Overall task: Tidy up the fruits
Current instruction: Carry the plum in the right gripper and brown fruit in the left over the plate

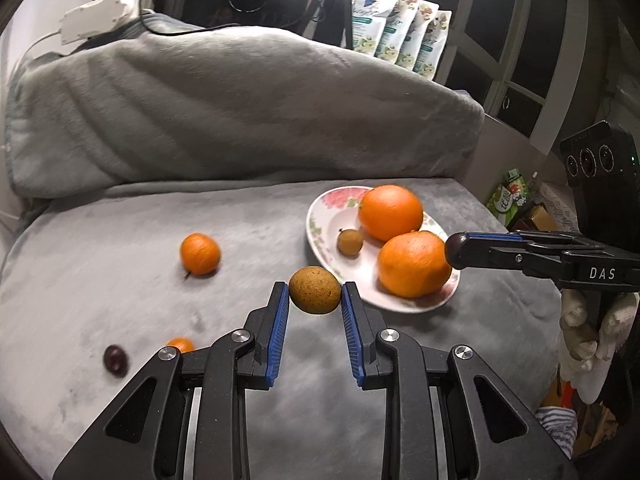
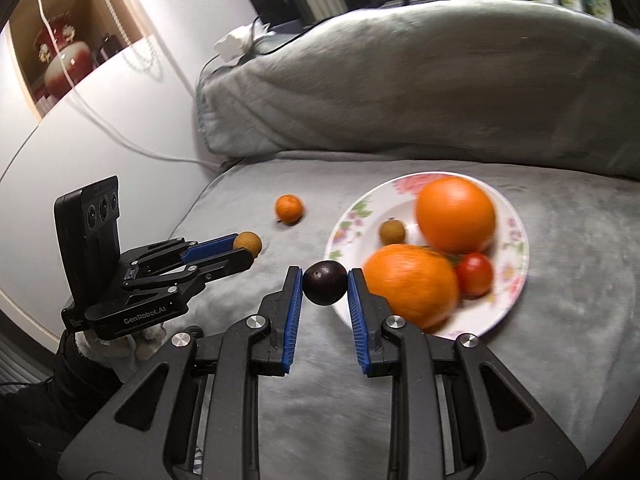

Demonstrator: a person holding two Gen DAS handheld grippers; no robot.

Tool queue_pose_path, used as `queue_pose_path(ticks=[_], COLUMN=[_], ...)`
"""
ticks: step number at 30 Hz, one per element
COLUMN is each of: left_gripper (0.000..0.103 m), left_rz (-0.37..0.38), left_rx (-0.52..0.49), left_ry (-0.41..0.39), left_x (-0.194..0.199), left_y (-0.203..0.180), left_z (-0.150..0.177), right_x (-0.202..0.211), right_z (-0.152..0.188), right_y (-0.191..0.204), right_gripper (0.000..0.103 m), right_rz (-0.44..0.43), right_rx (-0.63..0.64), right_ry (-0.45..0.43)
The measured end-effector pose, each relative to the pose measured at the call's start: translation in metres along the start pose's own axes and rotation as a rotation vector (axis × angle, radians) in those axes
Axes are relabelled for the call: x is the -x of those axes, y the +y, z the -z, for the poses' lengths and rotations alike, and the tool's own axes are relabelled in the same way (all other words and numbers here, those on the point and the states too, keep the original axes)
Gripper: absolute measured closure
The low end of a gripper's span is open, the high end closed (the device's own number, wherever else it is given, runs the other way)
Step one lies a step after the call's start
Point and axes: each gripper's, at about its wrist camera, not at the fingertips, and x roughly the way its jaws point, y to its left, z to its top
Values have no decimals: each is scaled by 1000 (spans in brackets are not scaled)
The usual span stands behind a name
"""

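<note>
Both grippers loaded: left gripper (image 1: pixel 315 300) pinches brown fruit (image 1: pixel 315 290), right gripper (image 2: pixel 324 289) pinches dark plum (image 2: pixel 324 282); lower each gently onto plate (image 2: pixel 516 236)

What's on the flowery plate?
On the plate: two big oranges, a small brown fruit and a red tomato. Anything behind the oranges is hidden.

grey blanket (image 1: pixel 240 112) | pouches (image 1: pixel 400 20) | vase (image 2: pixel 66 60) | white cable (image 2: pixel 120 132)

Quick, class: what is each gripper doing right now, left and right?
Left gripper: closed on the brown fruit.
Right gripper: closed on the dark plum, beside the plate.
</note>
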Motion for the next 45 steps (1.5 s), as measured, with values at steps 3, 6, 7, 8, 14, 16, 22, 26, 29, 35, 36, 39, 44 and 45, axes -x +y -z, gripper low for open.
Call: queue_pose_path(ticks=[3, 6, 7, 8, 14, 16, 22, 26, 29, 35, 36, 39, 44, 45], left_gripper=[78, 78, 78, 78, 78, 78, 78, 78, 78, 78, 78, 78, 77, 77], left_rz=[11, 18, 20, 23, 36, 42, 45, 47, 50, 55, 54, 56, 59, 60], left_rx=[-6, -8, -8, -8, -10, -8, -13, -17, -16, -15, -16, -10, -13, -14], left_ry=[0, 4, 5, 6, 20, 28, 44, 53, 58, 67, 69, 74, 77, 77], left_x=[-5, -11, -12, -14, -25, -29, -37, -42, -45, -52, -54, -56, -56, -57], left_y=[-4, -8, -8, -10, -15, -15, -18, -22, -23, -24, -24, -24, -25, -26], left_z=[-4, -8, -9, -10, -14, -15, -17, -19, -20, -21, -22, -22, -24, -24], right_x=[7, 14, 16, 18, 23, 23, 16, 11, 7, 1, 0, -3, -4, -4], right_z=[0, -1, -1, -1, -4, -5, -7, -7, -7, -8, -9, -9, -9, -9], right_y=[-12, -24, -28, -32, -58, -67, -83, -95, -99, -102, -102, -104, -105, -105], right_gripper=[79, 79, 79, 79, 79, 79, 79, 79, 79, 79, 79, 79, 79, 78], right_rz=[19, 34, 40, 43, 81, 92, 119, 129, 133, 137, 137, 133, 118, 115], right_rx=[-17, -35, -43, -49, -91, -103, -128, -146, -152, -149, -149, -155, -153, -151], right_ry=[-17, -31, -37, -40, -61, -65, -60, -52, -47, -35, -32, -29, -28, -30])
